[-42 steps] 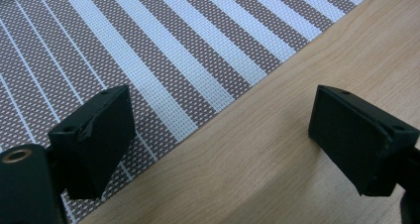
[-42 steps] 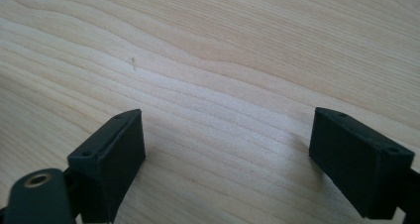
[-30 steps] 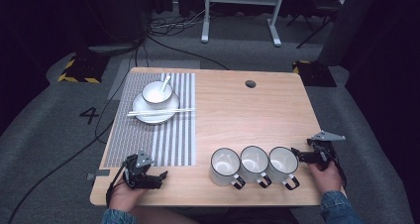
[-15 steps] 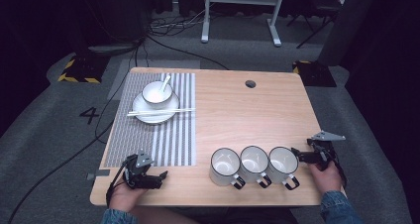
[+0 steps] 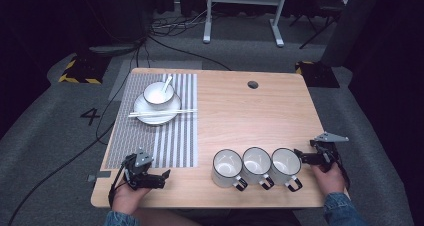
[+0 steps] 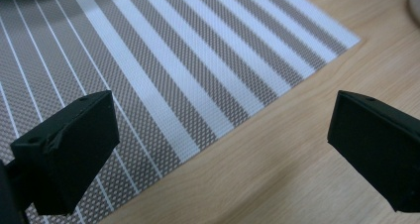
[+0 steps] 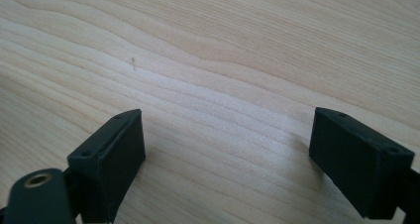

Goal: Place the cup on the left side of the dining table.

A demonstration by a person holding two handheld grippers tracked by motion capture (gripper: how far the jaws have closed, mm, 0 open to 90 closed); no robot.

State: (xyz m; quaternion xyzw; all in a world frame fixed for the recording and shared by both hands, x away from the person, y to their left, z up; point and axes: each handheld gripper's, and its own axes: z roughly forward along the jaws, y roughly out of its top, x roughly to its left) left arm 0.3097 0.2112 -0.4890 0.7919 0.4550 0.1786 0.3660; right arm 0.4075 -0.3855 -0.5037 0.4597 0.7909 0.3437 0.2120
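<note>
Both grippers parked, mugs untouched

The table (image 5: 240,116) carries everything; both grippers rest on its near edge. Beyond and just inboard of the left gripper (image 5: 162,178) lies the striped mat (image 5: 170,136), its corner just ahead of the jaws in the left gripper view (image 6: 198,75). At the mat's far end, well away from that gripper, sits a plate (image 5: 145,108) with a bowl (image 5: 159,93), chopsticks (image 5: 162,113) across the plate's near side and a spoon (image 5: 166,83) in the bowl. The three mugs (image 5: 257,166) stand in a touching row between the grippers, the last one just ahead of the right gripper (image 5: 300,158), handles turned toward the person

Both pairs of jaws stand wide apart and hold nothing; the right gripper view looks on bare wood between them

By my reading this is the start: nothing grasped, the right gripper aimed at the nearest mug. The next move would call for edging it forward so the jaws straddle the mug's wall or handle, then closing without knocking its neighbour
</note>
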